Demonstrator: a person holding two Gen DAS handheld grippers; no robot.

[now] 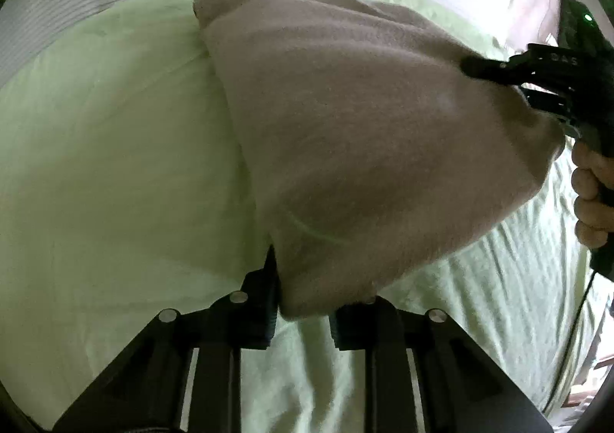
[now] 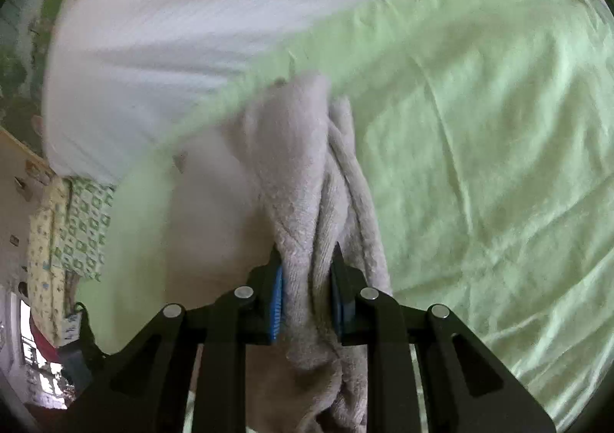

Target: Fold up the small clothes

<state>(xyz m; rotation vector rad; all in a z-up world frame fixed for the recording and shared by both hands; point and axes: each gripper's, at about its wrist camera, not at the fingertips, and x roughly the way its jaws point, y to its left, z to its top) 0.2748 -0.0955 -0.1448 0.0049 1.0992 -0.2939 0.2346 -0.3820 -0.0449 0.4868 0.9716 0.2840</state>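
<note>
The left gripper (image 1: 303,302) is pinching 1 near corner of the beige terry-cloth towel (image 1: 364,134), its jaws drawn together on the fabric, while the right gripper (image 2: 307,291) is clamping a bunched edge of the same cloth between its blue pads (image 2: 277,302). Holding 2 corners is keeping the towel stretched into a lifted sheet above the pale green bedsheet (image 1: 96,164), probably so it can be carried over and laid onto itself as a fold. A hand (image 1: 591,195) is gripping the right tool's handle. A striped white cover (image 2: 172,49) is lying beyond.
</note>
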